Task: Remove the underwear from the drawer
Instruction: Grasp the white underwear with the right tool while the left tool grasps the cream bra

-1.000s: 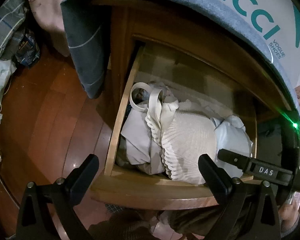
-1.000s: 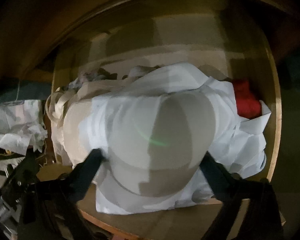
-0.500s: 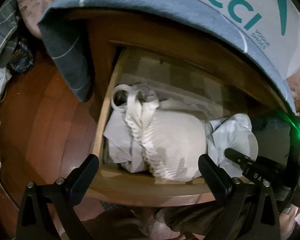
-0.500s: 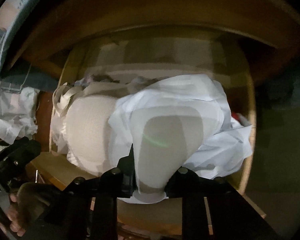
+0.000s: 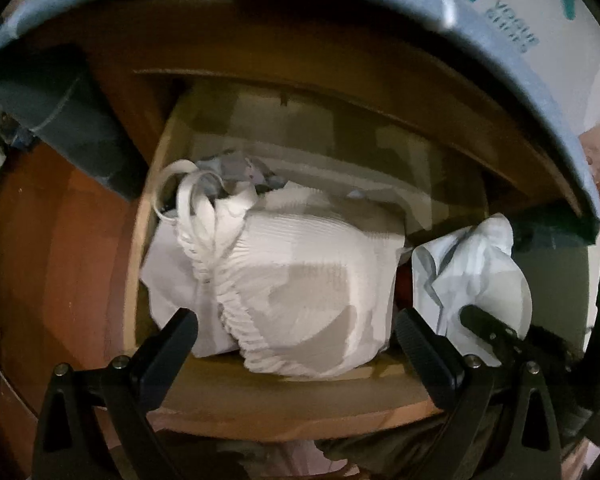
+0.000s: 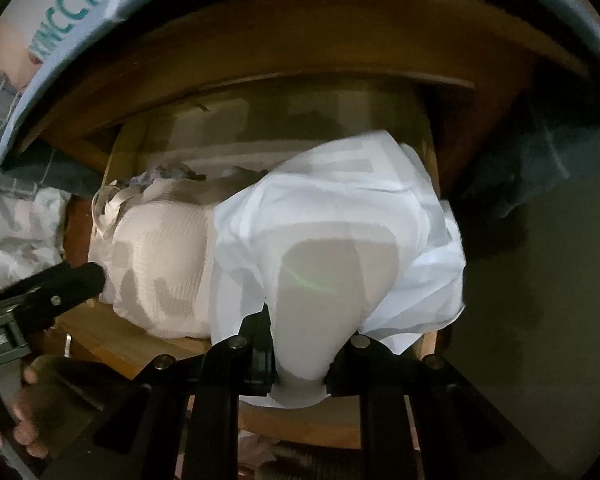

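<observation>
A wooden drawer (image 5: pixel 284 412) stands pulled out, packed with pale garments. My right gripper (image 6: pixel 300 364) is shut on a pair of white underwear (image 6: pixel 340 240), which hangs lifted over the drawer's right end; in the left wrist view the same white underwear (image 5: pixel 472 272) is bunched above the right gripper (image 5: pixel 488 330). My left gripper (image 5: pixel 296 340) hovers open above a ribbed cream garment (image 5: pixel 312 272) with a frilled edge and straps, not touching it. From the right wrist view that ribbed garment (image 6: pixel 160 264) lies left of the lifted piece, and one left finger (image 6: pixel 60 284) shows beside it.
A grey-blue bag printed with teal letters (image 5: pixel 500 12) overhangs the cabinet top above the drawer. Reddish wooden floor (image 5: pixel 52 248) lies to the left. A hand (image 6: pixel 28 412) shows at the lower left of the right wrist view. Crumpled pale cloth (image 6: pixel 16 232) lies beside the cabinet.
My right gripper went from open around the white underwear to shut on it and lifted it up and to the right. My left gripper drifted over the drawer, closer to the ribbed garment.
</observation>
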Tool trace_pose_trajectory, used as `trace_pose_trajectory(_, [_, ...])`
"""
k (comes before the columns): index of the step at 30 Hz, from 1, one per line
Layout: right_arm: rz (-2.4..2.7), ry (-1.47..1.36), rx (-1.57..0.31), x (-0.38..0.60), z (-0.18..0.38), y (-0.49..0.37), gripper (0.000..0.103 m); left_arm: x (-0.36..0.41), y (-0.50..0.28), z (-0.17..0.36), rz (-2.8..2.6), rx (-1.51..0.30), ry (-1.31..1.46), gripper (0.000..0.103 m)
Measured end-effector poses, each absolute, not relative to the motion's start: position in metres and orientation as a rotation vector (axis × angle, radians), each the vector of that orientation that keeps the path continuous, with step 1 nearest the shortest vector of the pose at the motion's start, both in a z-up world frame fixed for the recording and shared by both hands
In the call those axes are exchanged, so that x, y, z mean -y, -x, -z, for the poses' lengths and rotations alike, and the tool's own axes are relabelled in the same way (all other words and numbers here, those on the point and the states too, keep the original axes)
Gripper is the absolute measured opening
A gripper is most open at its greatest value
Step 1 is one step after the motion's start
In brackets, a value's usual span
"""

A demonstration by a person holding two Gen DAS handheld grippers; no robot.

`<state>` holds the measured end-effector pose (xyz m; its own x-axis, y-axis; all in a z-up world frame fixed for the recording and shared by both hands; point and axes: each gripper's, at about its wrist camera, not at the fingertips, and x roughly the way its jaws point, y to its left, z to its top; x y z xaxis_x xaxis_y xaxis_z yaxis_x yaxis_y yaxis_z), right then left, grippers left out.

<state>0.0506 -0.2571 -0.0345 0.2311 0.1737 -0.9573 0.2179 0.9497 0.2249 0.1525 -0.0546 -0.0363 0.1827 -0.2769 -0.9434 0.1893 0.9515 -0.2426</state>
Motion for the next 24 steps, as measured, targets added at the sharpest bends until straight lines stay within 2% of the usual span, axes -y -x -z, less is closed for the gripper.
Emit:
trace_pose_trajectory(12, [-0.011,-0.380,-1.348,0.255,0.037,-0.052,0.015,0.086,-0.170,0.077,0.305,-1.440,-0.016,0.102])
trace_pose_trajectory(19, [-0.030,-0.400,-1.349,0.256,0.040,-0.053,0.016,0.094,-0.168,0.086,0.273,-1.432,-0.087,0.100])
trace_pose_trajectory(21, [-0.032,-0.402,-1.350,0.256,0.041,-0.053,0.016,0.095,-0.166,0.084,0.275,-1.418,-0.103,0.087])
trace_pose_trajectory(22, [-0.036,-0.402,-1.351,0.256,0.041,-0.053,0.016,0.097,-0.164,0.083,0.284,-1.412,-0.116,0.084])
trace_pose_trajectory(24, [-0.034,-0.400,-1.350,0.257,0.040,-0.053,0.016,0.098,-0.161,0.080,0.308,-1.409,-0.118,0.069])
